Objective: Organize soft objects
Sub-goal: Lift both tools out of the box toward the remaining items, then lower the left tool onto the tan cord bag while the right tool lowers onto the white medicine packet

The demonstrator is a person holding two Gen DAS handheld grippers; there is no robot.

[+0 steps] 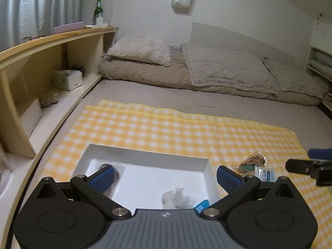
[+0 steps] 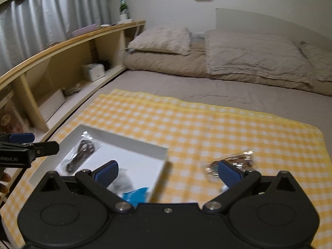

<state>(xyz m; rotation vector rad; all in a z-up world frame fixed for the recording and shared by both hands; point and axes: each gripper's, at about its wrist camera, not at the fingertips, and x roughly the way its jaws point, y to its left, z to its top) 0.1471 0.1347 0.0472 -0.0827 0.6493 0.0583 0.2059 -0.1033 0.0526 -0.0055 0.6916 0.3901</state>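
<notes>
A green bottle [image 1: 98, 8] is standing on top of the wooden shelf [image 1: 62, 34] along the grey curtains [image 1: 39, 6]. A tissue box [image 1: 68, 79] is sitting in a lower compartment. Beige pillows [image 1: 141, 50] and a folded quilt [image 1: 228, 68] are lying at the bed's [image 1: 157, 95] far end.

Ahead of the gripper a grey mattress [image 1: 145, 95] runs to a pale wall [image 1: 145, 4], with beige pillows [image 1: 141, 50] and a folded quilt [image 1: 228, 68] at its far end. To the left, a wooden shelf unit [image 1: 51, 39] carries a green bottle [image 1: 98, 10] below grey curtains [image 1: 31, 10]
</notes>
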